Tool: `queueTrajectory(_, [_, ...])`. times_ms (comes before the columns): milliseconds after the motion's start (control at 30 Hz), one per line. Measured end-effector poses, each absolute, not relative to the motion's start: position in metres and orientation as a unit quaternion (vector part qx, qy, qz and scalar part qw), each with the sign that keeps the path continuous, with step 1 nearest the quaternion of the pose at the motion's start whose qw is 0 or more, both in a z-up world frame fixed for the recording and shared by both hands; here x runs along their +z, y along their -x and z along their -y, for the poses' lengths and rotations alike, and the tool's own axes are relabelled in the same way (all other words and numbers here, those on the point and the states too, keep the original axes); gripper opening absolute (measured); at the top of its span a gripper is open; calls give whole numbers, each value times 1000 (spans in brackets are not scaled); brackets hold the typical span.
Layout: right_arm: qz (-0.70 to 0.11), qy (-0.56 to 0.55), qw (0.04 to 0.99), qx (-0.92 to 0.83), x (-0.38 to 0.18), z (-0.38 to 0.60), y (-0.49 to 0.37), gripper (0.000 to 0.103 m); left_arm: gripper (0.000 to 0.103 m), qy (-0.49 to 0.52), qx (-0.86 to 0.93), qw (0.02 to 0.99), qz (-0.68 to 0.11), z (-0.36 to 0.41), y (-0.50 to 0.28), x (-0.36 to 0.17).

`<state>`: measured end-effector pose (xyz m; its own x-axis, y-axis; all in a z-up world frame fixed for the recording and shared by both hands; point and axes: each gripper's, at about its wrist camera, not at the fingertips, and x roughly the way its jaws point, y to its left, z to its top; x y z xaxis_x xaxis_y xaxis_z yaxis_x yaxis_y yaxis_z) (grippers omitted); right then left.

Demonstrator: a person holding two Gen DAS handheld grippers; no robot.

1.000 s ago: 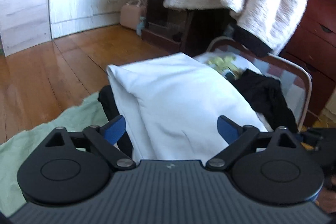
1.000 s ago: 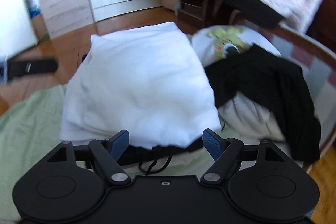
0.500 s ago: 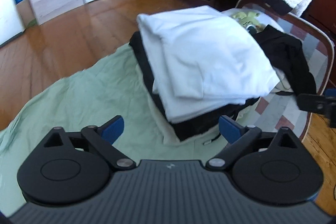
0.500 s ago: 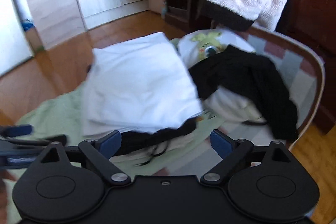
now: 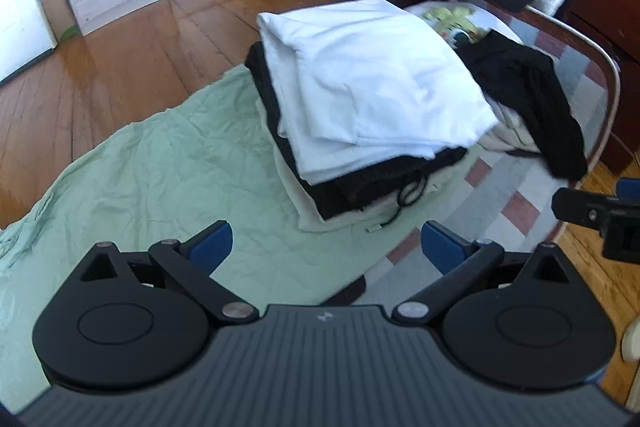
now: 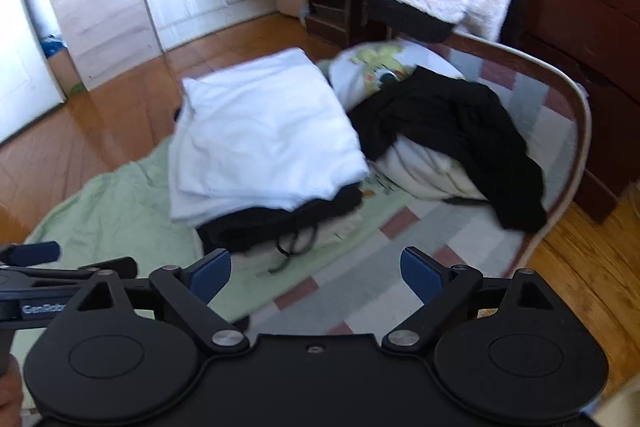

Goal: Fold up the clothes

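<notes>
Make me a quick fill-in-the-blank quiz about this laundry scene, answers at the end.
1. The folded white garment lies on top of a folded ____ garment.
2. The pile sits on a pale ____ sheet.
3. Both hand-held grippers, left and right, have their jaws ____.

Missing words: black; green; open

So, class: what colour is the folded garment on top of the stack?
White folded garment, clearest in the left wrist view.
</notes>
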<state>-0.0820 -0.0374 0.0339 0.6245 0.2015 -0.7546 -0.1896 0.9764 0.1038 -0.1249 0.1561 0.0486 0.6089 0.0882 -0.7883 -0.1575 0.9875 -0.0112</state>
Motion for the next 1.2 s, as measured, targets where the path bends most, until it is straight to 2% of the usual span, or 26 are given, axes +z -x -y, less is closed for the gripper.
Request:
queueTrajectory(533, [-372,31,926,54,39,36,98,94,103,64,57,893,-441,-151,133,46])
queueTrajectory(1200, [-381,38,922,59,31,34,100,94,103,55,28,880,-470,-138,127,35])
